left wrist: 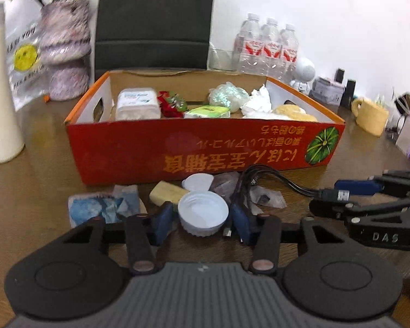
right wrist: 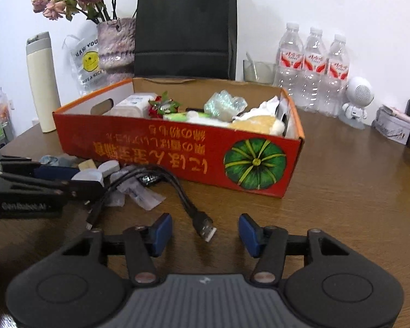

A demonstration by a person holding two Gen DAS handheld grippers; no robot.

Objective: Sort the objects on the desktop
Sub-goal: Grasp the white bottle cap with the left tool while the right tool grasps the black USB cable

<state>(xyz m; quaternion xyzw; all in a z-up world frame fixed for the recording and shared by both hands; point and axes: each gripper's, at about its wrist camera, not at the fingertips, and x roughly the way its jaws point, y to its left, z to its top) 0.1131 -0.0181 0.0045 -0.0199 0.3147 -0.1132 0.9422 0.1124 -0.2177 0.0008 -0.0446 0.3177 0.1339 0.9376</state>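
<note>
A red cardboard box (left wrist: 177, 150) (right wrist: 177, 158) holds tissues, a red flower, wrappers and a yellow plush. In front of it lie a white bottle cap (left wrist: 203, 213), a yellow eraser (left wrist: 168, 192), a blue tissue pack (left wrist: 101, 206), clear wrappers (right wrist: 142, 194) and a black USB cable (right wrist: 202, 224) (left wrist: 287, 184). My left gripper (left wrist: 202, 222) is open with the cap between its blue pads, not squeezed. My right gripper (right wrist: 205, 231) is open, its pads either side of the cable's USB plug. It also shows in the left wrist view (left wrist: 350, 191).
A cream thermos (right wrist: 42, 82), a flower vase (right wrist: 114, 46), a black paper bag (right wrist: 186, 27), three water bottles (right wrist: 311, 68), a white robot speaker (right wrist: 356, 101), a tin (right wrist: 393, 125) and a yellow mug (left wrist: 369, 114) stand round the box on the brown table (right wrist: 341, 177).
</note>
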